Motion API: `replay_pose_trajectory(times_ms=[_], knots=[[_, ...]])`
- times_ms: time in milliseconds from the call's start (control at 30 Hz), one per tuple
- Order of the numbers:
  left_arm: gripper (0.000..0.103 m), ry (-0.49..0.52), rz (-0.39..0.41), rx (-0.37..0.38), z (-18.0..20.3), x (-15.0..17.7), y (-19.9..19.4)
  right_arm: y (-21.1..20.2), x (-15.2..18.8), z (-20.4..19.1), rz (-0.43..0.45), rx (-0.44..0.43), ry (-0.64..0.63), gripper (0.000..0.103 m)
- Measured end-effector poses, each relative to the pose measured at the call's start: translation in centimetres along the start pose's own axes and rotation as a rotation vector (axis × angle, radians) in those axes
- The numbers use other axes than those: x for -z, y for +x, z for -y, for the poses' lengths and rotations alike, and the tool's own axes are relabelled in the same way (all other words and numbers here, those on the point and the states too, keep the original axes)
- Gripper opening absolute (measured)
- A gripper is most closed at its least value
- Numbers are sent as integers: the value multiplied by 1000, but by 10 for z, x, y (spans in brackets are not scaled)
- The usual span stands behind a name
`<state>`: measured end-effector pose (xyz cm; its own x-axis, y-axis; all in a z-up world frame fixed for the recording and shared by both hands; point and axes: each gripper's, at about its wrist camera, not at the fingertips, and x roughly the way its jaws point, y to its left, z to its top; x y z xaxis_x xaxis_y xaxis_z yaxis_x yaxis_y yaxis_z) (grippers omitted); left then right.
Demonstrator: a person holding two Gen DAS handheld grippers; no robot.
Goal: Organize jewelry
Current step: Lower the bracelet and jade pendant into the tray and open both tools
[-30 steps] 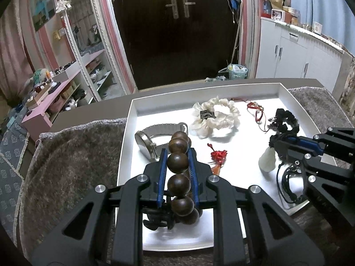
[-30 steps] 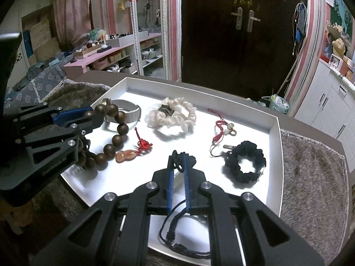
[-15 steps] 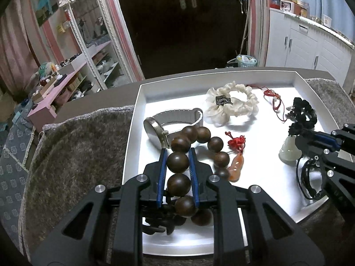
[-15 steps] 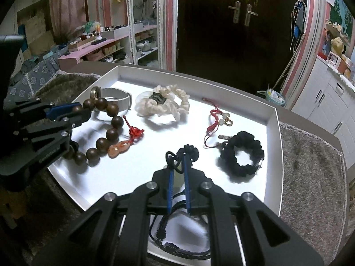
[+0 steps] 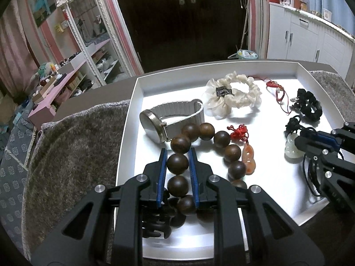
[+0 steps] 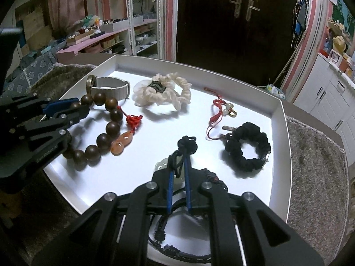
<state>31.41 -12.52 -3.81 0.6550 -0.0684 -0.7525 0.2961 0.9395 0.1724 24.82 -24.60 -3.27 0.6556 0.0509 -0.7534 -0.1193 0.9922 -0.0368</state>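
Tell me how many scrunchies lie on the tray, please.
2. The white scrunchie lies at the far middle of the tray; the black scrunchie lies near its right edge. None seems hidden.

A dark double door (image 5: pixel 184 11) is framed by pink-striped walls (image 5: pixel 131 33). White cabinets (image 5: pixel 310 37) are seen at one side, cluttered pink shelving (image 6: pixel 104 37) at the other. The room is dimly lit.

Right gripper (image 6: pixel 178 161) clamps black cord necklace (image 6: pixel 186 146) over white tray (image 6: pixel 280 119).

Left tool (image 5: pixel 177 155) nearly closed, right tool (image 6: pixel 178 157) fully closed.
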Motion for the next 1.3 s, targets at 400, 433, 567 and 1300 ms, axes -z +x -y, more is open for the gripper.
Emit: replay_pose_trajectory(times_ms=[400, 433, 567, 1300], knots=[[18, -10, 10, 14, -3, 0, -5, -2, 0, 1, 6, -4, 4, 9], [18, -10, 12, 15, -3, 1, -7, -2, 0, 2, 7, -4, 4, 9], [18, -11, 14, 15, -4, 0, -7, -4, -2, 4, 10, -6, 7, 9], [18, -4, 16, 29, -1, -3, -9, -10, -2, 11, 16, -13, 17, 9]])
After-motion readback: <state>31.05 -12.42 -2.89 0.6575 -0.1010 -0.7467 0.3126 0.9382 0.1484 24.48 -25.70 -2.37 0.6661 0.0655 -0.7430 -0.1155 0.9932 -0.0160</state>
